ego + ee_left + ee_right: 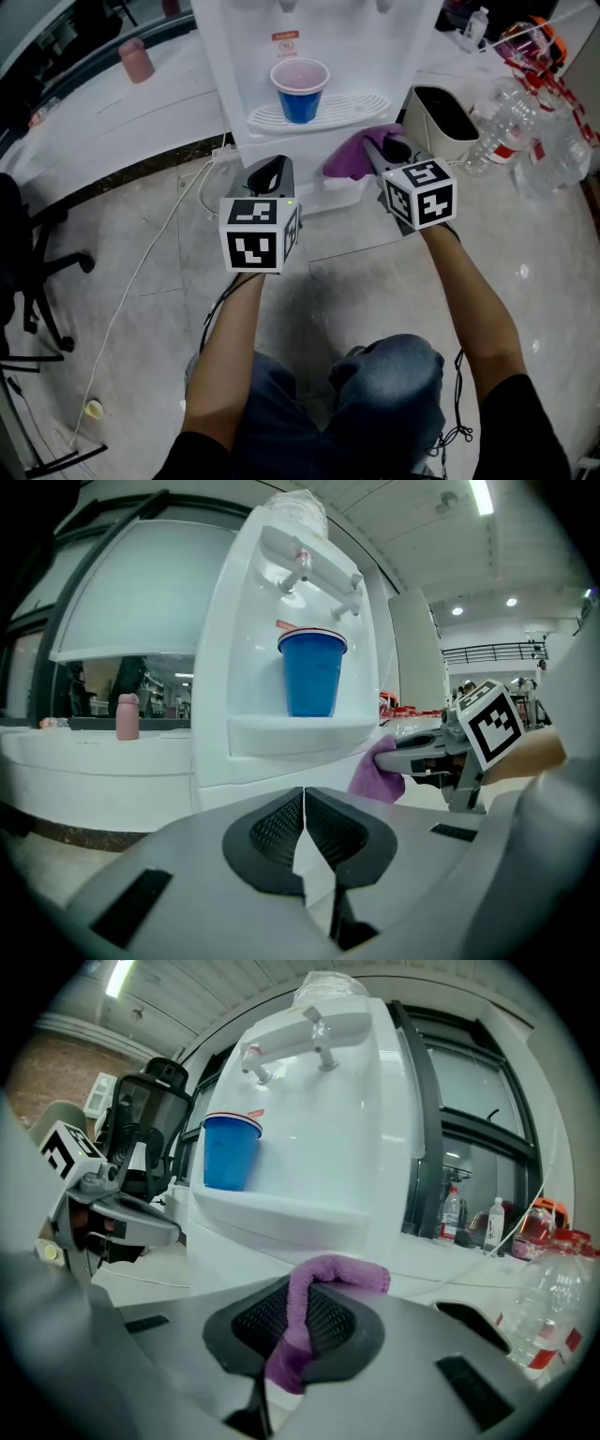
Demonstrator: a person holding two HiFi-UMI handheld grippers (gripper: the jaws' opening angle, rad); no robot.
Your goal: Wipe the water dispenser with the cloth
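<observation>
The white water dispenser (pixel 337 56) stands on the floor ahead of me, with a blue cup (pixel 300 90) on its drip tray. A purple cloth (pixel 354 154) is pinched in my right gripper (pixel 386 150), held against the dispenser's lower front right, below the tray. In the right gripper view the cloth (pixel 309 1312) runs between the jaws, with the dispenser (pixel 319 1147) close ahead. My left gripper (pixel 267 176) is shut and empty, just in front of the dispenser's base at left. Its own view shows the dispenser (pixel 281 667), blue cup (pixel 312 675), cloth (pixel 375 772) and right gripper (pixel 412 757).
A white bin (pixel 444 122) stands right of the dispenser, with clear plastic bottles (pixel 525 141) beyond it. A white cable (pixel 141 272) trails over the tiled floor at left. An office chair base (pixel 33 281) sits far left. A pink bottle (pixel 137 60) stands on the ledge.
</observation>
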